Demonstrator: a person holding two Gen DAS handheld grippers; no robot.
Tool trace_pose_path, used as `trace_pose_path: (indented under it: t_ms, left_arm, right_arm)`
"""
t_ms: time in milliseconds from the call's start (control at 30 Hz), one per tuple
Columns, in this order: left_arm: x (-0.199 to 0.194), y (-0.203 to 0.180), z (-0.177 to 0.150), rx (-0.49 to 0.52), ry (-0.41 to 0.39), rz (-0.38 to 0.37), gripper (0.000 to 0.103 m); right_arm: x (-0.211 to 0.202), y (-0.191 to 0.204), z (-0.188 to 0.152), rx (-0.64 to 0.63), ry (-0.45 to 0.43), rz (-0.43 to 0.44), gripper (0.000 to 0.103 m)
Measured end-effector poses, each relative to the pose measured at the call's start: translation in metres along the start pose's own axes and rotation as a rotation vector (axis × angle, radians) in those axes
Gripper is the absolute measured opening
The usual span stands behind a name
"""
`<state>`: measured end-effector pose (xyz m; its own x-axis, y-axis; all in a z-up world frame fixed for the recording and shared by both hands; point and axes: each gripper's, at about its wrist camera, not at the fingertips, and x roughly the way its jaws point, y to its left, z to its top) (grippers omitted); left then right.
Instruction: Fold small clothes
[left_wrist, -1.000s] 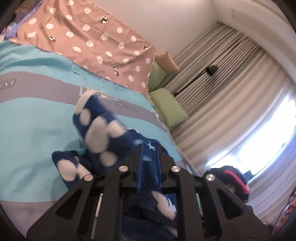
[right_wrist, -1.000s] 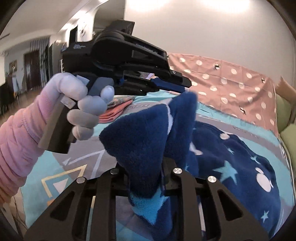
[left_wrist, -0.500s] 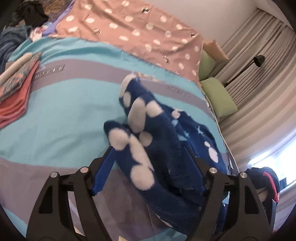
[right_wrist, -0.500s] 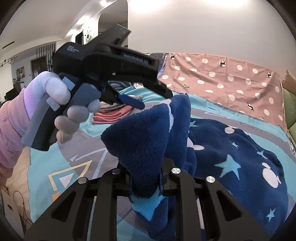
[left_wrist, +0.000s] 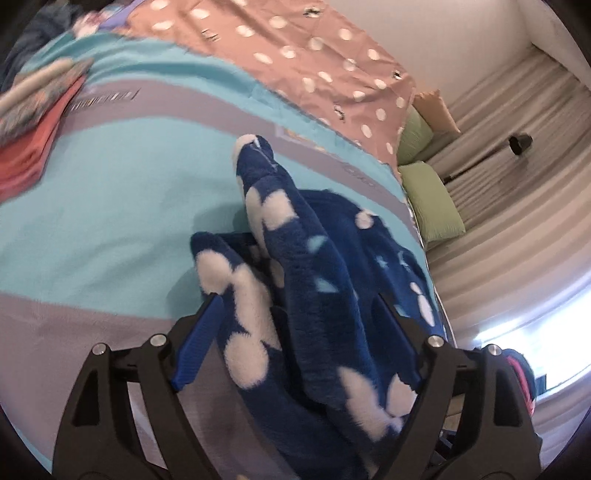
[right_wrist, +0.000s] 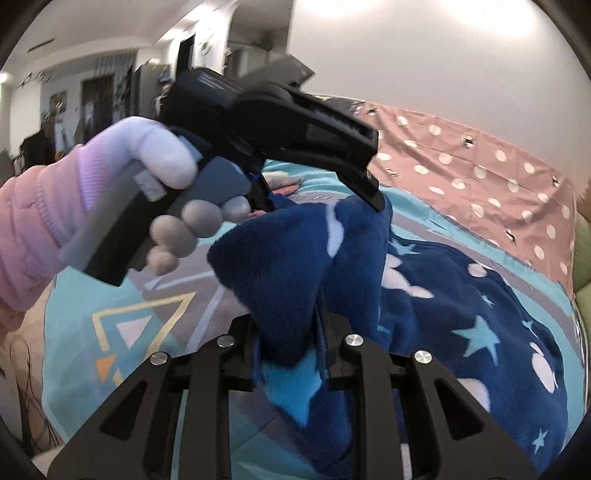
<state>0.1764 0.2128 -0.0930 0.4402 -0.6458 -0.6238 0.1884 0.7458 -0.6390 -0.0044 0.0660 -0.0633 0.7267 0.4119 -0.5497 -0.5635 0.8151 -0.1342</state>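
Observation:
A fluffy navy garment (left_wrist: 306, 273) with white spots and light blue stars lies partly on the bed and is partly lifted. My left gripper (left_wrist: 295, 314) is open, its blue-padded fingers (left_wrist: 195, 350) spread wide on either side of a raised fold. My right gripper (right_wrist: 286, 325) is shut on a bunched edge of the same navy garment (right_wrist: 280, 280) and holds it up. In the right wrist view the left gripper's black body (right_wrist: 280, 122) and the gloved hand (right_wrist: 147, 155) are just above that fold.
The bed has a turquoise and grey cover (left_wrist: 110, 192) and a pink dotted sheet (left_wrist: 295, 59) behind. Folded red and patterned clothes (left_wrist: 26, 122) sit at the far left. Green pillows (left_wrist: 432, 199) and curtains (left_wrist: 517, 229) are to the right.
My left gripper has opened and let go of the navy garment, and its view has swung toward the bed. My right gripper stays shut on the fold.

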Motion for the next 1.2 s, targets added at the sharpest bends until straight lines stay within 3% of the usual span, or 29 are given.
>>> trace_pose_path:
  t_ms: [133,233,267,400,433,500,767,900,1067,1167,1200]
  left_arm:
    - [0.002,0.045,-0.014,-0.083,-0.009,-0.006,0.084]
    - [-0.001,0.067,-0.025,-0.103,-0.013,-0.068,0.084]
    - [-0.001,0.071,-0.027,-0.102,-0.009,-0.087,0.084]
    - [0.002,0.082,-0.034,-0.070,0.044,-0.180,0.084]
    - [0.003,0.083,-0.036,-0.053,0.054,-0.199,0.085]
    - [0.004,0.081,-0.039,-0.022,0.058,-0.225,0.086]
    - [0.014,0.082,-0.033,-0.019,0.072,-0.322,0.088]
    - [0.025,0.080,-0.020,-0.021,0.082,-0.345,0.090]
    - [0.046,0.069,0.001,-0.026,0.096,-0.340,0.090]
    - [0.055,0.062,0.009,-0.023,0.102,-0.309,0.075]
    - [0.058,0.061,0.010,-0.024,0.110,-0.309,0.052]
  right_arm:
    - [0.012,0.021,-0.007,-0.095,0.039,-0.006,0.031]
    - [0.016,0.038,-0.016,-0.185,0.054,-0.046,0.045]
    - [0.016,0.043,-0.020,-0.222,0.058,-0.067,0.054]
    - [0.015,0.072,-0.049,-0.486,0.049,-0.234,0.063]
    - [0.016,0.078,-0.056,-0.547,0.050,-0.267,0.070]
    - [0.016,0.087,-0.070,-0.645,0.032,-0.322,0.071]
    - [0.043,0.091,-0.041,-0.588,0.030,-0.410,0.071]
    - [0.067,0.095,-0.032,-0.592,0.070,-0.405,0.071]
    - [0.083,0.097,-0.021,-0.566,0.060,-0.435,0.071]
    - [0.090,0.092,-0.016,-0.529,0.067,-0.449,0.070]
    - [0.091,0.090,-0.014,-0.511,0.073,-0.443,0.069]
